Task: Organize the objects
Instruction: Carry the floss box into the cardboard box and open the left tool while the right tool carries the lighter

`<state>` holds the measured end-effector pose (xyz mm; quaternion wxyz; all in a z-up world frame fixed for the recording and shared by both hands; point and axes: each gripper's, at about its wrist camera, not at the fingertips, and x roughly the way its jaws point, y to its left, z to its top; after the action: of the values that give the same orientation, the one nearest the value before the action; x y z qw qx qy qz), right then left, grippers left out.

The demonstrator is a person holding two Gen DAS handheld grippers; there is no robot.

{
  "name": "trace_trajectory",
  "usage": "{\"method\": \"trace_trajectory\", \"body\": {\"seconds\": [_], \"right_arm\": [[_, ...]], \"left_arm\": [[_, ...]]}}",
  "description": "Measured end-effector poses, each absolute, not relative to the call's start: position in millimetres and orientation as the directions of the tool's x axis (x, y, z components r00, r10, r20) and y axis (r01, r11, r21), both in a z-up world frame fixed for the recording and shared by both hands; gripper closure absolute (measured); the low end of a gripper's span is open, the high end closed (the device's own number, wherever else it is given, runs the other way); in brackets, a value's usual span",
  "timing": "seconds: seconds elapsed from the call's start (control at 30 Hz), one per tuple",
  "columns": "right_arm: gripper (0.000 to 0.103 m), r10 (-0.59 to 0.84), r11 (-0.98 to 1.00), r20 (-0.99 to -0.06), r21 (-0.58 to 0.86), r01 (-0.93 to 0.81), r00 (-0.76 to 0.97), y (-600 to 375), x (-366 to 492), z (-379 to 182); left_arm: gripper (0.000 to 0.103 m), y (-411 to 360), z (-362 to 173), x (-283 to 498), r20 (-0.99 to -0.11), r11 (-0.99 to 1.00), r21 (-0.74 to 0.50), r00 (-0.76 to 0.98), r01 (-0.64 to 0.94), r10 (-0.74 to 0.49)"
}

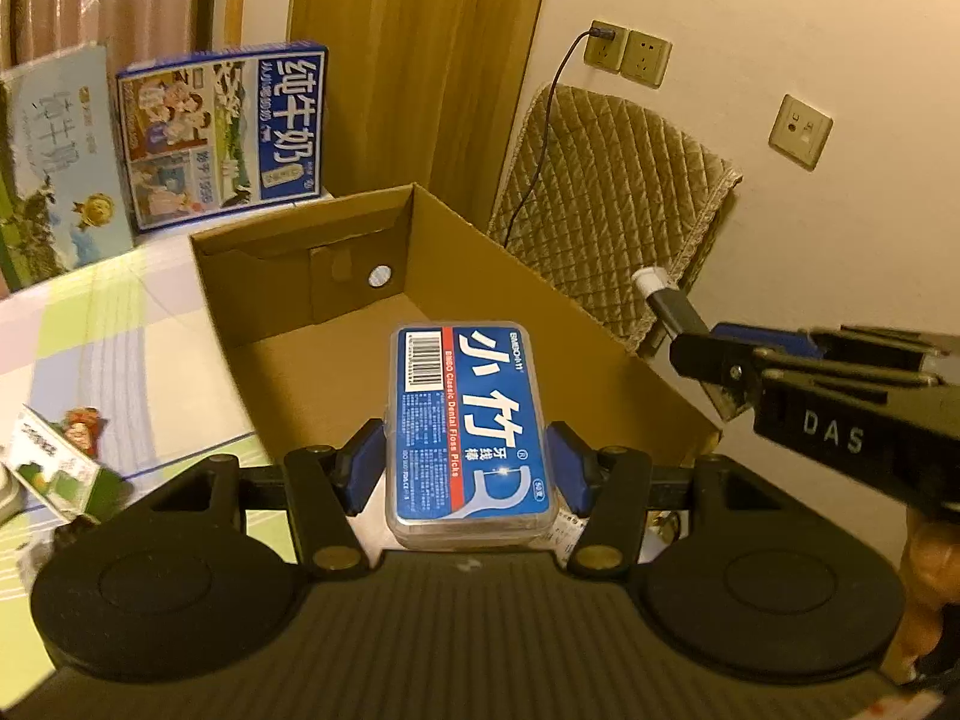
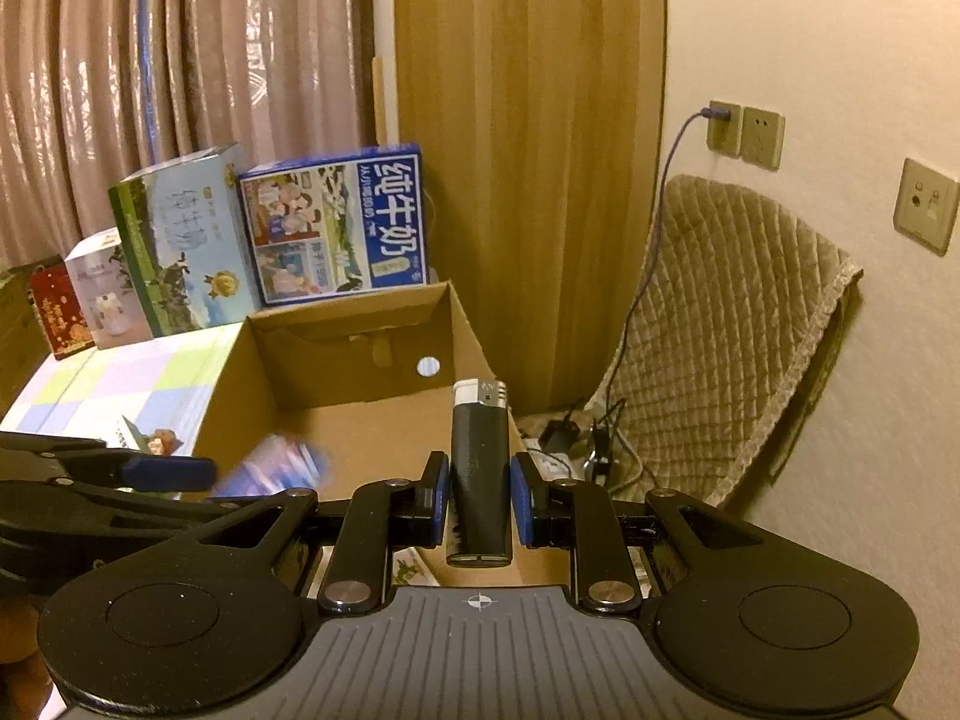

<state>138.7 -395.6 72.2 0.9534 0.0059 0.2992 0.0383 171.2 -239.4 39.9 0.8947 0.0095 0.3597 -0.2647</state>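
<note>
Floss box [image 1: 469, 432] is clamped between the pads of the left gripper [image 1: 465, 462], held above the near end of the open carton [image 1: 576, 300], which sits on the table [image 1: 90, 330] with its floor bare. The right gripper [image 2: 478, 495] is clamped on a black lighter [image 2: 479, 474], over the carton's right wall. The step in hand looks like carrying both to the carton. Next, each should come lower inside the walls before the jaws part, well apart from one another.
</note>
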Motion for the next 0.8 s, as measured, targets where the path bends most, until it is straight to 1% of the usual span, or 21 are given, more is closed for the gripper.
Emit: {"method": "trace_trajectory", "body": {"seconds": [0.03, 0.07, 0.4, 0.8], "right_arm": [[0.084, 0.078, 0.997, -0.572, 0.038, -0.068, 0.817, -397, 139, 71], [0.084, 0.079, 0.997, -0.573, 0.041, -0.068, 0.816, -398, 139, 71], [0.084, 0.1, 0.995, -0.581, 0.057, -0.082, 0.808, -396, 137, 71], [0.084, 0.133, 0.991, -0.585, 0.072, -0.112, 0.8, -383, 144, 70]], "left_arm": [[0.041, -239, 37, 174, -0.654, 0.865, -0.179, 0.6, 0.469, -0.46], [0.036, -239, 35, 176, -0.657, 0.871, -0.178, 0.604, 0.457, -0.451], [0.036, -224, 34, 179, -0.659, 0.889, -0.162, 0.624, 0.428, -0.42], [0.036, -218, 34, 179, -0.665, 0.892, -0.158, 0.622, 0.424, -0.414]]}}
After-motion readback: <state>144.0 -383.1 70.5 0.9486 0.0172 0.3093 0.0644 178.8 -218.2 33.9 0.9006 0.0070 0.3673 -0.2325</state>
